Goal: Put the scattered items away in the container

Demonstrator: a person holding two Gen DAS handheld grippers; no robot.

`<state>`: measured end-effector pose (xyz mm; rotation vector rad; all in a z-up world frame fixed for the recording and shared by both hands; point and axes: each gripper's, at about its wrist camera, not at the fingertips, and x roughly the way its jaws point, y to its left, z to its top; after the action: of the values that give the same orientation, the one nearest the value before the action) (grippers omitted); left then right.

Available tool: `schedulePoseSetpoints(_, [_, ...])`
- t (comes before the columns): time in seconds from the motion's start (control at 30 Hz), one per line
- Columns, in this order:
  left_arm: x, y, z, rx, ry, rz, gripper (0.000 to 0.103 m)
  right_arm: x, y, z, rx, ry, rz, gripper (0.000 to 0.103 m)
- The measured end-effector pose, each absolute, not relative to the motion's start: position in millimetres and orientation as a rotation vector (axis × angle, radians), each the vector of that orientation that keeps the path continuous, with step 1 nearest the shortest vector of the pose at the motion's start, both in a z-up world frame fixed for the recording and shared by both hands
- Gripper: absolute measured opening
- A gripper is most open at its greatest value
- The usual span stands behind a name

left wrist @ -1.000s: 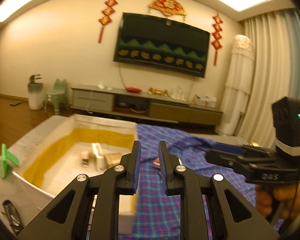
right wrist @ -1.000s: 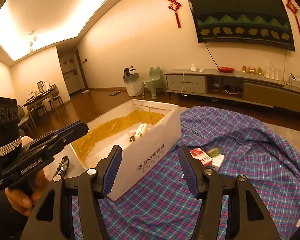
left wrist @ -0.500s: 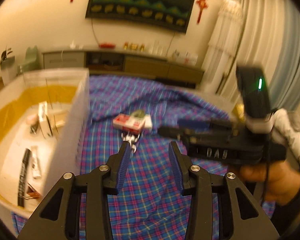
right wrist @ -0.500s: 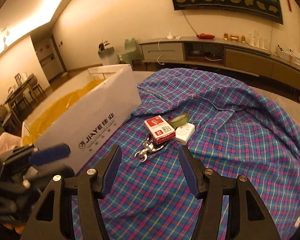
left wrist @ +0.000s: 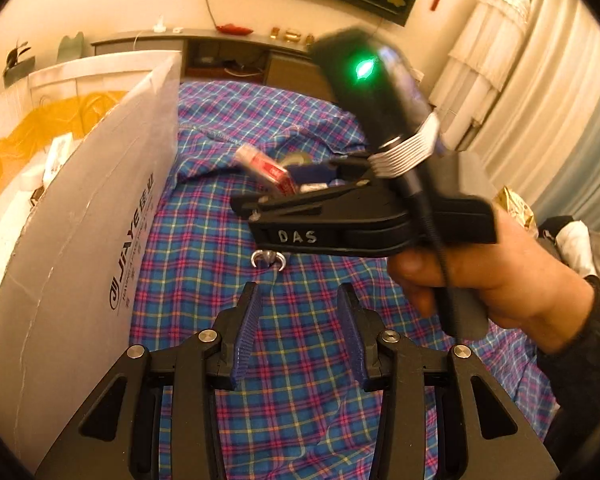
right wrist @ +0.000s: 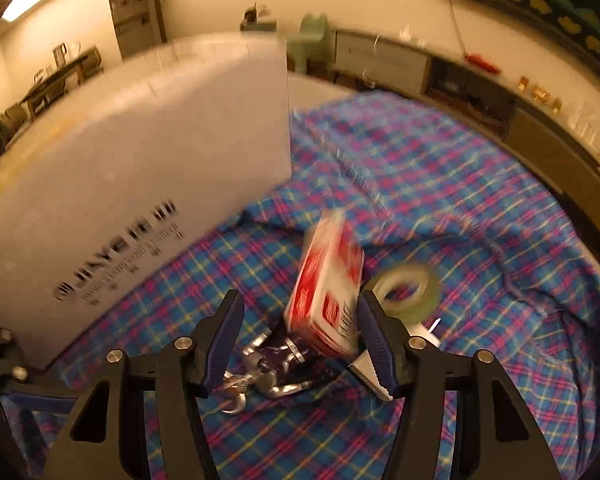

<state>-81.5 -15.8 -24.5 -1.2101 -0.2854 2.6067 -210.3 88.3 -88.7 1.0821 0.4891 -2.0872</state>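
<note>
A red and white box [right wrist: 328, 280] lies tilted on the plaid cloth [right wrist: 460, 200], between the jaws of my right gripper [right wrist: 300, 340]. Those jaws are closing; the right pad sits close to the box and the left pad is still apart from it. A bunch of metal clips [right wrist: 260, 368] lies just below the box, and a tape roll [right wrist: 406, 288] beside it. My left gripper [left wrist: 300, 332] hangs open over bare cloth, short of a metal clip [left wrist: 268, 258]. The white foam container [left wrist: 100, 220] stands to the left with several items inside.
A person's hand [left wrist: 480, 280] holds the right gripper across the left wrist view and hides part of the red box [left wrist: 268, 168]. A small white box [right wrist: 428, 332] lies by the tape. A TV cabinet [right wrist: 380, 60] runs along the far wall.
Both grippers have dropped and tilted down toward the cloth. The left jaws have opened wide. The right gripper has come over the red box and its jaws have narrowed a little.
</note>
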Motion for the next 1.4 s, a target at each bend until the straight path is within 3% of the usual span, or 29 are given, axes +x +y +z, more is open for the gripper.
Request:
schedulePoseSetpoints(0.07, [-82.5,-17.4,-24.1,-1.216,-0.29,2.614,0.042,-209.4,89.6,-95.2,1.074,0.507,-2.09,0.04])
schedulePoseSetpoints(0.17, [-86.8,-18.1,-24.5,-1.222,-0.301,2.618,0.042,-207.2,104.1,-91.4,1.074,0.401,-2.1,0.03])
schedulePoseSetpoints(0.27, [-89.9,-17.0,-25.6,-1.227,-0.3,2.625,0.042,-205.7,116.2,-88.7,1.084,0.311,-2.095,0.032])
schedulePoseSetpoints(0.37, [-93.4,-17.8,-28.0,-1.235,-0.301,2.635,0.042,-205.3,115.9,-85.4,1.063,0.333,-2.134,0.048])
schedulePoseSetpoints(0.5, [-99.3,-22.1,-32.5,-1.245,-0.317,2.643,0.042,-207.2,101.8,-80.6,1.011,0.361,-2.166,0.048])
schedulePoseSetpoints(0.53, [-101.3,-23.1,-33.6,-1.248,-0.326,2.642,0.042,-208.5,98.7,-81.1,1.016,0.374,-2.172,0.043])
schedulePoseSetpoints(0.57, [-103.9,-24.1,-34.5,-1.25,-0.336,2.642,0.042,-211.4,94.2,-82.0,1.026,0.383,-2.177,0.025])
schedulePoseSetpoints(0.67, [-114.9,-25.0,-36.4,-1.253,-0.356,2.639,0.042,-213.0,100.6,-77.2,1.044,0.344,-2.202,0.015])
schedulePoseSetpoints(1.0, [-158.6,-0.9,-48.1,-1.281,-0.303,2.591,0.043,-202.2,180.1,-48.8,1.113,0.148,-2.29,0.015])
schedulePoseSetpoints(1.4, [-189.0,-5.1,-68.1,-1.375,-0.277,2.625,0.041,-143.6,243.3,-68.4,1.311,0.19,-2.298,0.017])
